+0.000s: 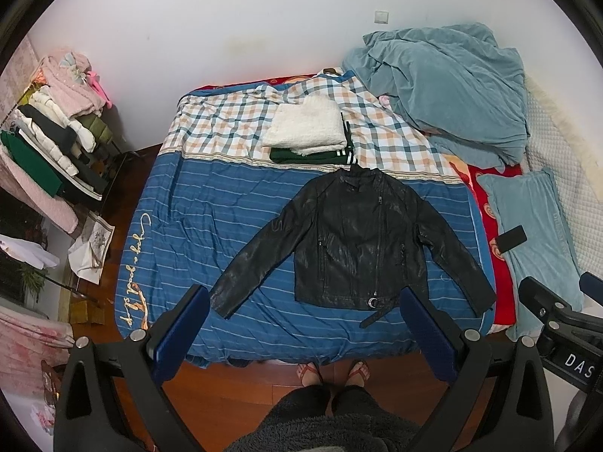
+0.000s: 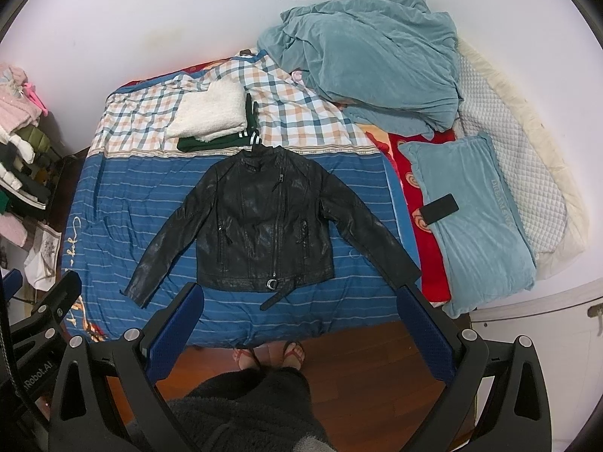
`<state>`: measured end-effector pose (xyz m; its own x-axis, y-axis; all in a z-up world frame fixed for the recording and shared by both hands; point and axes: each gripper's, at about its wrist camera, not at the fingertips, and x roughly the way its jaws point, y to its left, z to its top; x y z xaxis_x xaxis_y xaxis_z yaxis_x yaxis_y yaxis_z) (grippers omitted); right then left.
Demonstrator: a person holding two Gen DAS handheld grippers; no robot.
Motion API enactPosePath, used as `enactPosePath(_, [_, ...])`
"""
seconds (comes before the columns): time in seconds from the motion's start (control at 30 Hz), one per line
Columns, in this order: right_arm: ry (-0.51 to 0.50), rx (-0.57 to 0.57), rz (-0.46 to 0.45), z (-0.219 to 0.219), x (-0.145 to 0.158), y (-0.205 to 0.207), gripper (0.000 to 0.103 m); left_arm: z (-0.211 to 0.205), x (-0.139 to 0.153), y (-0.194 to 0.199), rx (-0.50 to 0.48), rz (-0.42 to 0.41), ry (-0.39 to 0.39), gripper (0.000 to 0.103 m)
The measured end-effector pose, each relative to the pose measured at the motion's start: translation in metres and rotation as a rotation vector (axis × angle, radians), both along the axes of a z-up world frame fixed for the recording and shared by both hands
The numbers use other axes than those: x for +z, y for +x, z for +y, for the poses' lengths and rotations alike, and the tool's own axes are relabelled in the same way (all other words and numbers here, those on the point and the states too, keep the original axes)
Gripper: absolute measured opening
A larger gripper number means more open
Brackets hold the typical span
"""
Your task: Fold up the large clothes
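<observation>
A black leather zip-front jacket (image 1: 354,237) lies face up on the blue striped bedspread (image 1: 226,203), sleeves angled out to either side and hem toward the foot of the bed — laid flat, it appears, so each sleeve can be folded in over the body. Both tools are held high above the bed's near edge: the left gripper (image 1: 301,324) and the right gripper (image 2: 297,320) each have jaws spread wide, holding nothing, well clear of the garment. Beyond the collar, a folded white fleece garment (image 1: 305,126) sits stacked on a folded dark green garment with white stripes (image 1: 320,154) — seemingly the finished pile. A black phone (image 2: 439,208) rests on a pale blue pillow (image 2: 478,218), away from the folding area.
</observation>
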<state>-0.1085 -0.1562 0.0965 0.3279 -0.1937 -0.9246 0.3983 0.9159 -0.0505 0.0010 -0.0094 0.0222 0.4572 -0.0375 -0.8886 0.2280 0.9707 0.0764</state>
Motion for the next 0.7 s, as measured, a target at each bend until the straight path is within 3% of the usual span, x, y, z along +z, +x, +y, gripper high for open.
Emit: enactPosePath(0.7, [-0.003, 0.0, -0.004, 0.0012, 0.0038, 0.0004, 0.103, 0.0006, 0.0005, -0.0008, 0.0, -0.006, -0.003, 0.103])
